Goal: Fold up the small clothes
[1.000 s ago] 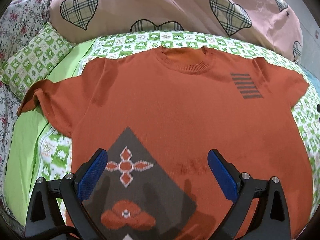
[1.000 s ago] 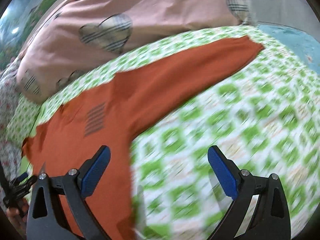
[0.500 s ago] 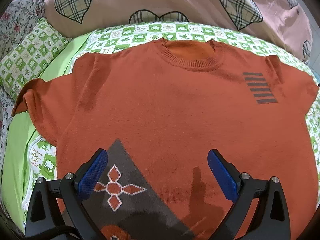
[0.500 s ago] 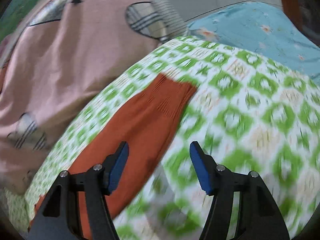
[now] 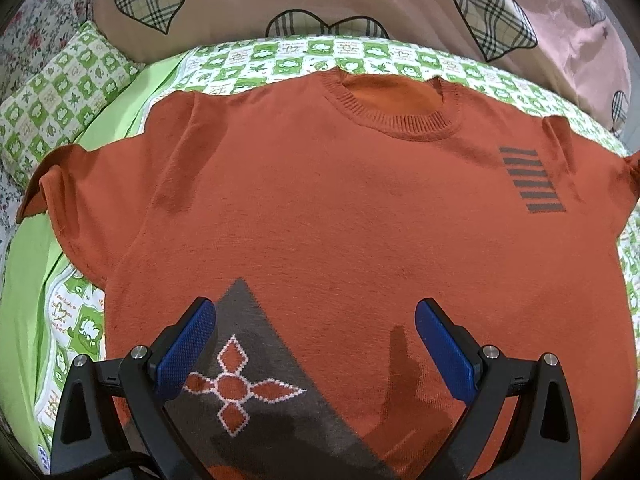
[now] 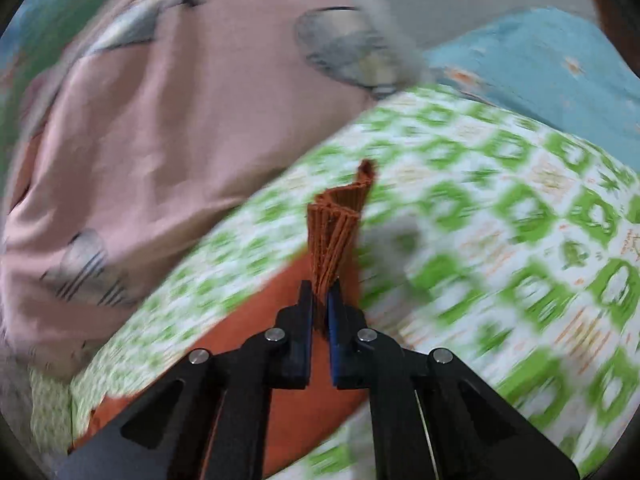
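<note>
Sweater (image 5: 340,216), rust-orange knit, lies flat and face up on my bed's green-and-white checked sheet (image 5: 280,60), collar at the far side and hem toward me. Going left to right: its left sleeve (image 5: 60,184) reaches out over the plain lime strip, a grey wedge with a diamond flower sits near the hem, and grey stripes mark the right chest. My left gripper (image 5: 316,344) hovers over the lower front with its blue fingers (image 5: 188,344) spread wide and nothing between them; compared with a second ago it sits a little nearer the cloth, and the wedge pattern fills more of the view. Over on the right, my right gripper (image 6: 320,308), which stood fully open over bare sheet a second ago, has clamped tight on the ribbed cuff (image 6: 340,224) of the right sleeve, bunching it upward. A pink heart-print quilt (image 6: 160,120) lies beyond.
</note>
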A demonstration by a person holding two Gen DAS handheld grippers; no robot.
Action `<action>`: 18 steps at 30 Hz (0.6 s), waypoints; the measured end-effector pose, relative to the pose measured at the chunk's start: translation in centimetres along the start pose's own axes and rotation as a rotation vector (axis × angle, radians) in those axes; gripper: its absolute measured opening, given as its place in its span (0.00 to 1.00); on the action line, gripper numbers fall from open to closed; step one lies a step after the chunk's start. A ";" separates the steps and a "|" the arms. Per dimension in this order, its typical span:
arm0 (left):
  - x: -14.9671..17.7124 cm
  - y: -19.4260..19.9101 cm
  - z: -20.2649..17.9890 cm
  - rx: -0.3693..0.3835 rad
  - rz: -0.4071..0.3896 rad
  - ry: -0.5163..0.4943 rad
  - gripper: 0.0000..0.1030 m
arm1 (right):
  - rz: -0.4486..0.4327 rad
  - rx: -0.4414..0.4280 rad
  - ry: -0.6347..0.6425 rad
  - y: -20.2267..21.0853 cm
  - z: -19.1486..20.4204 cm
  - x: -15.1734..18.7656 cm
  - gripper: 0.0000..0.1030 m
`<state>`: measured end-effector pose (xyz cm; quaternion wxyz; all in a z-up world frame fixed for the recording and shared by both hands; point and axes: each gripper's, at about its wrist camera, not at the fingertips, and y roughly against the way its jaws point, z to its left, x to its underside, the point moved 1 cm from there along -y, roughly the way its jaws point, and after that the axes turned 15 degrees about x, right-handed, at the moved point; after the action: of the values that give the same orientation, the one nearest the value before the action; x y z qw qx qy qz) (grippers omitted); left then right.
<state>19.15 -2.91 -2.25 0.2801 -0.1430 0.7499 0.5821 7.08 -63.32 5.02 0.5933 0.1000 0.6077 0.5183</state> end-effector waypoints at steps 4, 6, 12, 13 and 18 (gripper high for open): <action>0.0 0.5 0.7 0.018 -0.011 0.027 0.97 | 0.038 -0.171 0.123 3.8 7.3 3.9 0.07; 0.0 1.0 1.3 0.038 -0.020 0.044 0.97 | 0.092 -0.266 0.184 5.2 11.6 7.0 0.07; 0.2 2.9 2.7 0.085 -0.061 0.042 0.97 | 0.310 -0.572 0.284 7.7 24.2 18.2 0.07; 0.3 3.2 3.0 0.101 -0.065 0.047 0.97 | 0.336 -0.602 0.296 8.1 25.7 19.8 0.07; 0.4 4.2 4.7 0.182 -0.077 0.075 0.97 | 0.487 -0.721 0.378 8.7 34.4 28.2 0.07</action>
<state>17.79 2.78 0.06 0.2857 -0.1674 0.8037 0.4944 23.41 -21.08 2.43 0.3304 -0.0691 0.4452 0.8294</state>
